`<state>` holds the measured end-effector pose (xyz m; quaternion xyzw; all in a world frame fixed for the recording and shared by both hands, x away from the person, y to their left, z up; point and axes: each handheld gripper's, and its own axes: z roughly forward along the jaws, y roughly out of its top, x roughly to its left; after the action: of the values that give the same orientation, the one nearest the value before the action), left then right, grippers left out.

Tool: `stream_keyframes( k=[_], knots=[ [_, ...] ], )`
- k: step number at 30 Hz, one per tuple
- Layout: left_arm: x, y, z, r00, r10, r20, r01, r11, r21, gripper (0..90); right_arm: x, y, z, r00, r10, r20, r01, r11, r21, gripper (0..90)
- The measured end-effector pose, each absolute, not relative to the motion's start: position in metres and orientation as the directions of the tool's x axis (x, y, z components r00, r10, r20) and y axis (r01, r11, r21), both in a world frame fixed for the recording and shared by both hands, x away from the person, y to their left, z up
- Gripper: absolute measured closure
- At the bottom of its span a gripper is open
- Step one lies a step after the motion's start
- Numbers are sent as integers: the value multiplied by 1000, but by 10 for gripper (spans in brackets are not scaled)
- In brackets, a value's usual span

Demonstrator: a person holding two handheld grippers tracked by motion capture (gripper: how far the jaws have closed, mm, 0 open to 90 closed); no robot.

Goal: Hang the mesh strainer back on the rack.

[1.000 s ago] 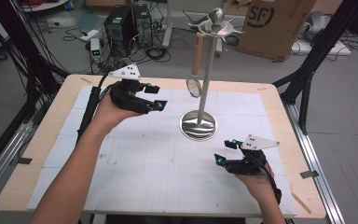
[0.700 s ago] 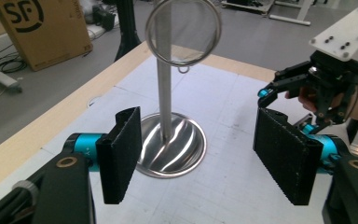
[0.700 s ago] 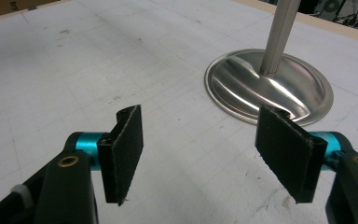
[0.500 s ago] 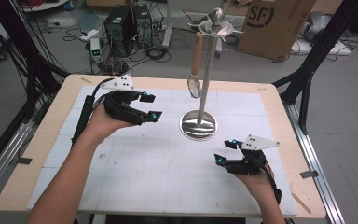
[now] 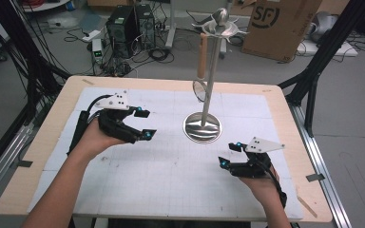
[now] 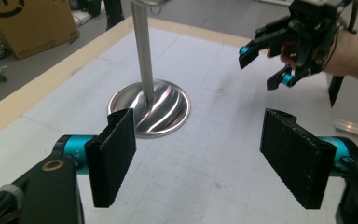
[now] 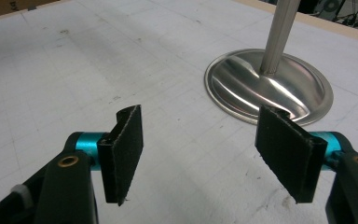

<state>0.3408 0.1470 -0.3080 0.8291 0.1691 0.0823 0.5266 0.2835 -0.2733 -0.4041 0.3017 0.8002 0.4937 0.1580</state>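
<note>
A polished metal stand (image 5: 202, 127) rises from its round base at the centre back of the white mat. From its top hooks hangs a utensil with a wooden handle (image 5: 202, 54) and a small round head (image 5: 200, 90). My left gripper (image 5: 145, 124) hovers left of the base, open, with nothing between its jaws. The left gripper view has its fingers (image 6: 112, 156) spread wide, the stand's base (image 6: 168, 109) just beyond them and the right gripper (image 6: 270, 65) farther off. My right gripper (image 5: 228, 154) sits low at the near right, open and holding nothing. Its fingers (image 7: 123, 151) frame the base (image 7: 268, 86).
The gridded white mat (image 5: 171, 171) covers a wooden table (image 5: 43, 142). Behind the table the floor holds a cardboard box (image 5: 280, 23), computer cases (image 5: 123, 23) and cables. Black frame legs (image 5: 313, 80) stand at the right.
My left gripper has drawn back toward the near side and slightly left, away from the stand, still open. The right gripper has hardly moved.
</note>
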Motion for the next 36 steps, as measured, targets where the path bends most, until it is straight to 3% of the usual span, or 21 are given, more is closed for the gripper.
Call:
stream_keyframes(
  k=[36],
  knots=[
    [317,149,-371,911,412,-34,212,-397,893,197,285,-274,-407,-764,642,59,346,331,878,318]
  ],
)
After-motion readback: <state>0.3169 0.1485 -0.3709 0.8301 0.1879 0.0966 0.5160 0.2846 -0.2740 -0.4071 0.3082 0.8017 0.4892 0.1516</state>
